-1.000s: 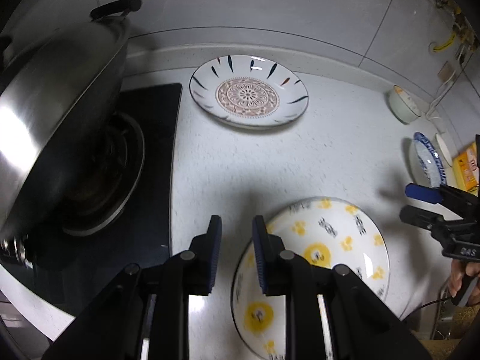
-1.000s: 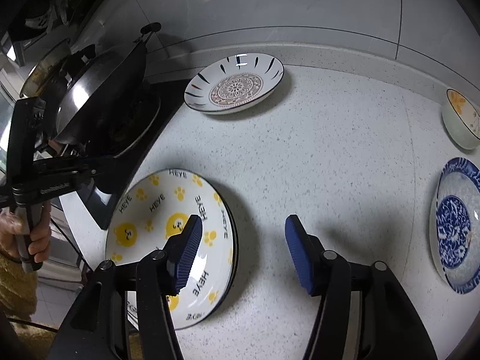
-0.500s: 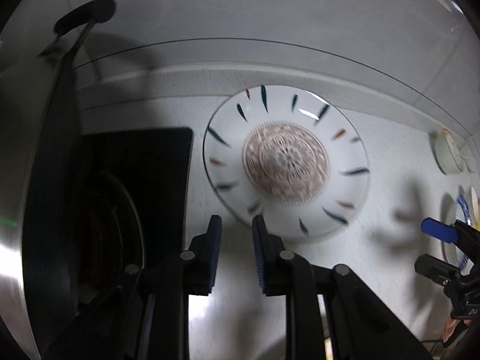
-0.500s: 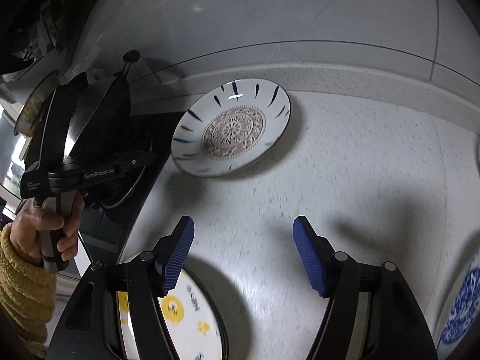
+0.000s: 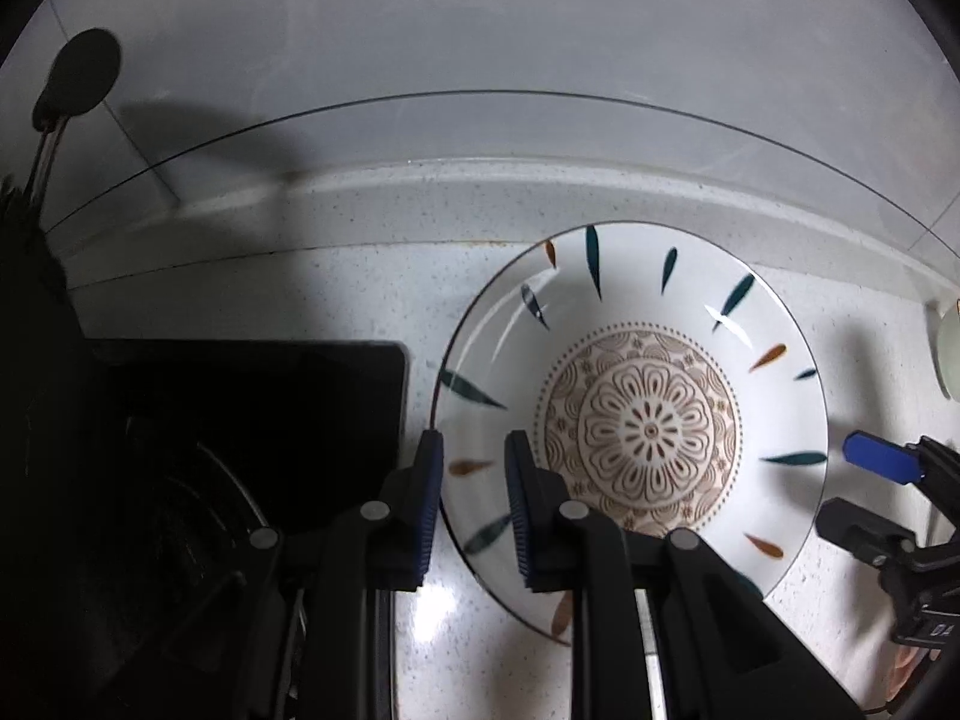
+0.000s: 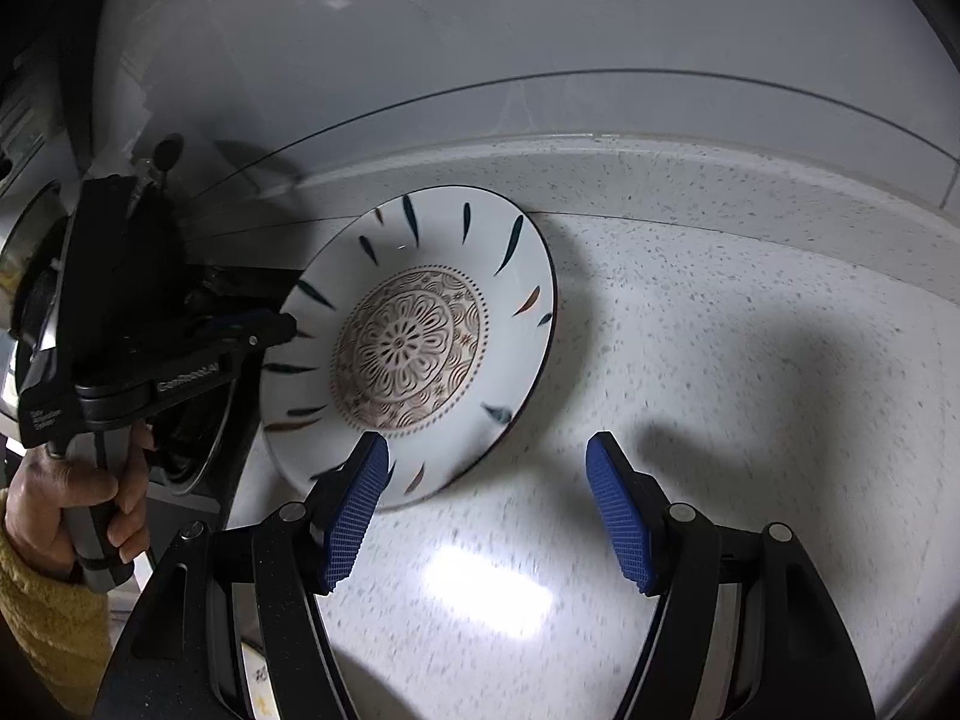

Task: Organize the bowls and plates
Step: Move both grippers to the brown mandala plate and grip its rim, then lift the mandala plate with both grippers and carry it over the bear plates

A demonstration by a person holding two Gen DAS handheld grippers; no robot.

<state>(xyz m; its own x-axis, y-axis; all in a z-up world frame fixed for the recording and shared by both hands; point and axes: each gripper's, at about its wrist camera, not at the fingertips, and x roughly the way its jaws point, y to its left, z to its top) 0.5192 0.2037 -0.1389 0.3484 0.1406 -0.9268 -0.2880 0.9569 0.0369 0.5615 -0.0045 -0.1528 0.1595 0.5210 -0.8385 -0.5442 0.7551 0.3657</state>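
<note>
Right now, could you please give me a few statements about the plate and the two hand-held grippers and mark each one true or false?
1. The patterned plate lies on the speckled counter near the back wall. True.
2. The left hand-held gripper has its two fingers on either side of the plate's rim. True.
3. The right hand-held gripper is shut tight on the plate. False: its jaws stand wide apart with only counter between them.
4. The plate is plain white. False: it has a brown flower pattern in the middle and dark streaks round the rim.
5. A stove top lies beside the plate. True.
</note>
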